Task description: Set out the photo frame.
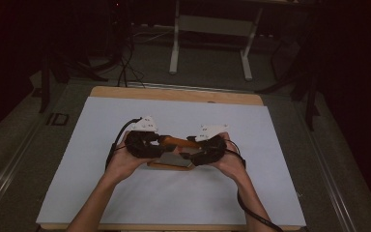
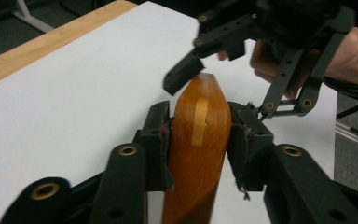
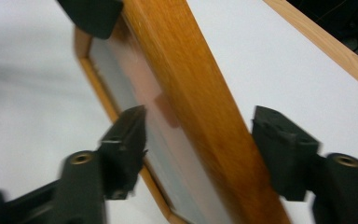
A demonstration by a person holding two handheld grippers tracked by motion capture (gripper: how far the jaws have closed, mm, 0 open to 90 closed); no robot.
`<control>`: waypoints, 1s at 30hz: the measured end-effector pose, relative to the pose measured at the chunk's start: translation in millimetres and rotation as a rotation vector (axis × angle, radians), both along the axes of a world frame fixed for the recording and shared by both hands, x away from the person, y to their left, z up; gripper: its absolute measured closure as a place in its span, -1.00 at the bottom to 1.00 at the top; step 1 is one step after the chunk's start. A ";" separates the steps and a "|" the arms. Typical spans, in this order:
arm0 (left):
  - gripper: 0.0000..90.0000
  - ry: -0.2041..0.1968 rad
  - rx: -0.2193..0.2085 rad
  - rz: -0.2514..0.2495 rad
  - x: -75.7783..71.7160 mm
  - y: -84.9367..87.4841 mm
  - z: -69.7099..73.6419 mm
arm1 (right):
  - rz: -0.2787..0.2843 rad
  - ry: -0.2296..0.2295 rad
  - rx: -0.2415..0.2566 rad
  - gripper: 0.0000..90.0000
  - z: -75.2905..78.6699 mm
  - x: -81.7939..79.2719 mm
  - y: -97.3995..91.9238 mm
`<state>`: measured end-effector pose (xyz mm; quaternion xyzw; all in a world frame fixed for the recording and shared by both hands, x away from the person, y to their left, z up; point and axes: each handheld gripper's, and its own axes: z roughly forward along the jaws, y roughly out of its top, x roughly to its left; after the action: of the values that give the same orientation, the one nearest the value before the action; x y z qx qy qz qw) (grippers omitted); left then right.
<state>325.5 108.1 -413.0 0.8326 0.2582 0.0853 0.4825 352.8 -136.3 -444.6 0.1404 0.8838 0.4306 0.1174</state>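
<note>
The left gripper (image 2: 199, 135) clamps one end of a wooden picture frame (image 2: 196, 154), whose long axis runs across the desk (image 1: 125, 193) toward the right gripper (image 3: 200, 140). The right gripper's jaws straddle the frame's other end, parted and apparently not yet touching. Both forearms angle inward, holding the frame tilted above the white desk's middle.

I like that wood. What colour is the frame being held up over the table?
Warm orange-brown, with a paler yellowish inlay strip in the corner of the wooden frame, best seen in the left gripper view.

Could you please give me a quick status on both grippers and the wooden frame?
Left gripper clamped on wooden frame. Right gripper astride it, jaws open. White table cover unobstructed.
</note>
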 end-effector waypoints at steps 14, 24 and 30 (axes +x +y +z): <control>-0.18 0.040 -0.040 0.073 8.7 5.4 -5.5 | 0.066 -0.023 -0.003 0.46 3.2 -6.8 -8.4; -0.30 0.054 -0.199 0.099 10.3 28.0 -9.2 | 0.047 -0.026 0.008 0.53 1.6 -8.2 -19.1; -0.33 0.077 -0.220 0.123 12.0 34.7 -18.6 | 0.037 -0.024 0.011 0.53 0.8 -11.4 -25.2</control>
<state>337.5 142.8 -431.7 0.7598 0.3349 0.0535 0.5547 341.4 -161.6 -443.8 0.1193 0.8823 0.4394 0.1193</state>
